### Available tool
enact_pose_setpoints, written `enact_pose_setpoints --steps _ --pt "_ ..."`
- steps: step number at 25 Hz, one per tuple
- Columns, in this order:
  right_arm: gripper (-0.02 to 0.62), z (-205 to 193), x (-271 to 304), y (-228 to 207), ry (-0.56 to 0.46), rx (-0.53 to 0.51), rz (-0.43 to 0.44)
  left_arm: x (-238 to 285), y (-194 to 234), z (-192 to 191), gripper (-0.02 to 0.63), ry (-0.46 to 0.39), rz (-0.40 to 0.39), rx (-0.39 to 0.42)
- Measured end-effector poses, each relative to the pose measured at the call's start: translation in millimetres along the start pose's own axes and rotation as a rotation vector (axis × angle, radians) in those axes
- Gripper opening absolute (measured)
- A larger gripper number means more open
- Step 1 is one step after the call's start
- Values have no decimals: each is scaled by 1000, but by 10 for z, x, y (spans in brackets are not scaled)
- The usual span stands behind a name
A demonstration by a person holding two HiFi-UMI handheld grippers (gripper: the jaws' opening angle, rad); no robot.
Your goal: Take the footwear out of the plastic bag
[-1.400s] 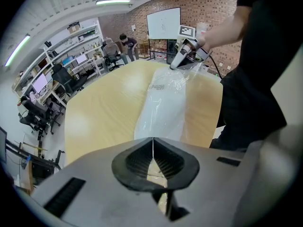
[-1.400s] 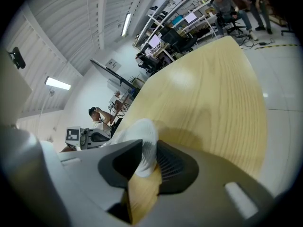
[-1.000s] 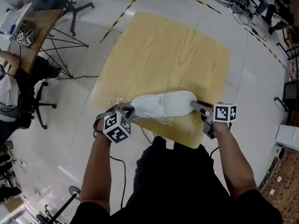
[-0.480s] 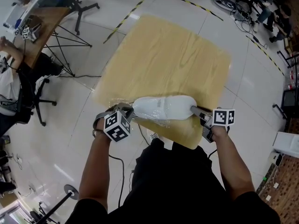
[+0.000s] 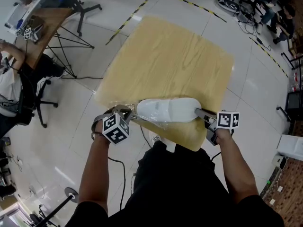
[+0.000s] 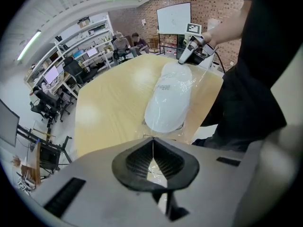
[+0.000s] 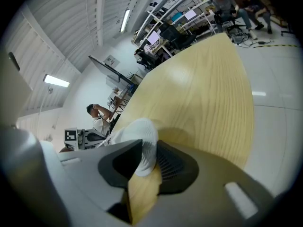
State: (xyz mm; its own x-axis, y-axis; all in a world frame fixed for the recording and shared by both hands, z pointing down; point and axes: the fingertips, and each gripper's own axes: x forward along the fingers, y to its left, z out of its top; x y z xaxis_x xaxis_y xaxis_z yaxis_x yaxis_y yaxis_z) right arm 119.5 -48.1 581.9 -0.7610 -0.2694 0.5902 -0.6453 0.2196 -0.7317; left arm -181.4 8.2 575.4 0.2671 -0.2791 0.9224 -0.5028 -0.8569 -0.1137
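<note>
Pinching fully shut, the fingers of the left gripper (image 6: 153, 144) trap a fold of the clear plastic bag (image 5: 157, 123) at the left end, while the right gripper (image 7: 144, 157) has its fingers part-way apart, clamped on the right tip of the white footwear (image 5: 168, 109). It lies long axis left to right on the counter's (image 5: 170, 56) near edge, directly between them, so drawing the ends apart looks next. One footwear piece, one bag, two grippers.
</note>
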Motion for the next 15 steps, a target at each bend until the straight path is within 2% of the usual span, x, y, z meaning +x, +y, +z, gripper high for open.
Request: enact_pose_setpoints --steps 15 --pt "98 27 -3 -23 -7 -4 -1 -66 82 -165 9 36 34 -25"
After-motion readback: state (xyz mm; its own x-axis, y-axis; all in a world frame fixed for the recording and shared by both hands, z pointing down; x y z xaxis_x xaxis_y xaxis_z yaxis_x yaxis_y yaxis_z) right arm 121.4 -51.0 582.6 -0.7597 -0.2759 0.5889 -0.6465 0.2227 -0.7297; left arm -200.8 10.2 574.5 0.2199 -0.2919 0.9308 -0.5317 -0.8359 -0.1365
